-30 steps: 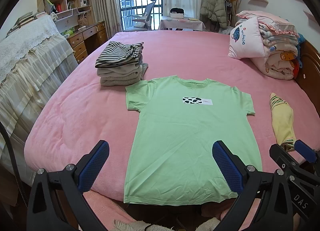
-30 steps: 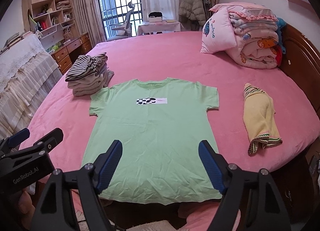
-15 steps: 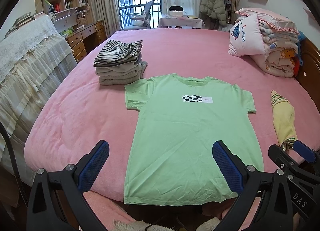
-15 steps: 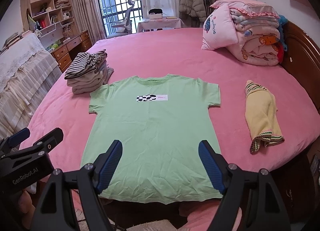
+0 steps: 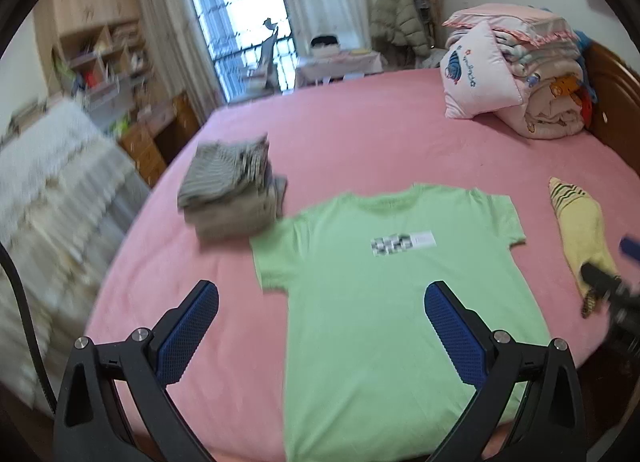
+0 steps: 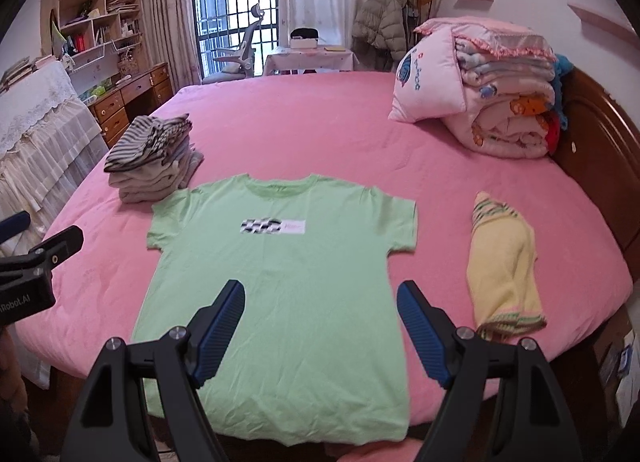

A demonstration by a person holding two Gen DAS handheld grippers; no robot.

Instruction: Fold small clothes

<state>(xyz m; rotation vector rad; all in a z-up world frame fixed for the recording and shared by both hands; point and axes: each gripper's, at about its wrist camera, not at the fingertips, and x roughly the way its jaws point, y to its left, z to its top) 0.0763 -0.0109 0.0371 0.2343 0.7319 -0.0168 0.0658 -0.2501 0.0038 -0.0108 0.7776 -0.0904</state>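
Note:
A light green T-shirt (image 5: 384, 286) lies spread flat, front up, on the pink bed (image 5: 360, 134); it also shows in the right wrist view (image 6: 288, 274). My left gripper (image 5: 320, 326) is open and empty above the shirt's lower left part. My right gripper (image 6: 320, 322) is open and empty above the shirt's lower middle. A yellow garment (image 6: 504, 266) lies loosely folded to the shirt's right. A stack of folded clothes (image 6: 154, 158) sits by the shirt's left sleeve.
A pile of quilts and a pink pillow (image 6: 488, 94) stands at the bed's far right, by the wooden headboard (image 6: 600, 150). A lace-covered piece of furniture (image 6: 36, 130) and a desk stand to the left. The bed's near edge (image 6: 100, 342) runs under the shirt's hem.
Both grippers have moved forward over the bed, the left one fast and swinging left, so its view is blurred. The clothes have not moved.

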